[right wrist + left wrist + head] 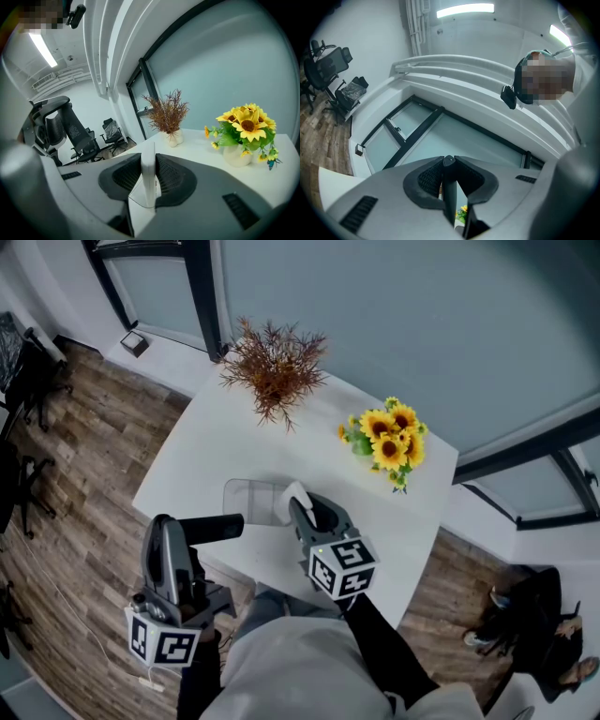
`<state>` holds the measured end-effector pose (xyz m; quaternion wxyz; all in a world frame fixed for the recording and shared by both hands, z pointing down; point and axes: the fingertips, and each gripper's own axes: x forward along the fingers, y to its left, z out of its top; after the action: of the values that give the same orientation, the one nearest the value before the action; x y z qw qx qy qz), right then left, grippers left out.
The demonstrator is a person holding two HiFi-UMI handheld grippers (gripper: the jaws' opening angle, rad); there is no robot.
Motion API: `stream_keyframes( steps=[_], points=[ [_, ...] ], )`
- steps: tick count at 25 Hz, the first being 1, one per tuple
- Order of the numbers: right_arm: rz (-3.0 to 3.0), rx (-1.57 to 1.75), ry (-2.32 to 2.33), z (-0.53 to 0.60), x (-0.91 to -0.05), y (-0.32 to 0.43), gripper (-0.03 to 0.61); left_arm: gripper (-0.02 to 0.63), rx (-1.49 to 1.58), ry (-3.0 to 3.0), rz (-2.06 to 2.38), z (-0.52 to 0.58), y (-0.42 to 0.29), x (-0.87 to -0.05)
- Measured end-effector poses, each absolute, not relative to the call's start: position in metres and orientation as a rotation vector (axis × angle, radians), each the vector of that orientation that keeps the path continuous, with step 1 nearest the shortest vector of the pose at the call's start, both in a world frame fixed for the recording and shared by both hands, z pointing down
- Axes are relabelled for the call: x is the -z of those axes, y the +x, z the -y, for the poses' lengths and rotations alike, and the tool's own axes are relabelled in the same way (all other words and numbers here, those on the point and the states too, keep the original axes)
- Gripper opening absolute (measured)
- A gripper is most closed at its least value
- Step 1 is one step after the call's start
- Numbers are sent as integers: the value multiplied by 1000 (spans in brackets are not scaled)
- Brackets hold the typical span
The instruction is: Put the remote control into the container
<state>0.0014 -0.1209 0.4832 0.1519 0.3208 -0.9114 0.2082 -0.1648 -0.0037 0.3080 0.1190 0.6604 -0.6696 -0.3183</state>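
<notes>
A clear plastic container (pixel 246 499) stands on the white table (pixel 225 442) near its front edge. My left gripper (pixel 173 531) is off the table's front left corner, shut on a black remote control (pixel 214 528) that sticks out sideways towards the container. In the left gripper view the black remote control (pixel 449 192) shows edge-on between the pads. My right gripper (pixel 304 508) is over the container's right side, shut on a white remote control (pixel 296 493). In the right gripper view that white remote control (pixel 148 173) stands upright between the pads, with the container's clear rim (pixel 138 200) just below.
A pot of dried reddish-brown twigs (pixel 275 367) stands at the table's back. A vase of sunflowers (pixel 386 440) is at the back right. Wooden floor and office chairs (pixel 26 381) lie to the left. Glass partition walls run behind the table.
</notes>
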Motion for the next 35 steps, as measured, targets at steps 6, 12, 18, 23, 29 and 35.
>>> stream_keyframes(
  steps=[6,12,18,23,29,35],
  points=[
    [2611,-594,916,120,-486,0,92,71,932,1928,1955,4,-165,-310],
    [2607,-593,912,120,-487,0,92,71,927,1933,1954,5,-165,-309],
    [2601,-596,904,120,-491,-1,92,71,919,1937,1954,6,-165,-309],
    [2599,-598,903,120,-494,-2,92,71,918,1933,1953,7,-165,-310],
    [2596,-601,906,120,-494,-2,92,71,916,1937,1950,8,-163,-309],
    [2595,-603,904,121,-495,-1,92,71,919,1927,1948,8,-163,-311]
  ],
)
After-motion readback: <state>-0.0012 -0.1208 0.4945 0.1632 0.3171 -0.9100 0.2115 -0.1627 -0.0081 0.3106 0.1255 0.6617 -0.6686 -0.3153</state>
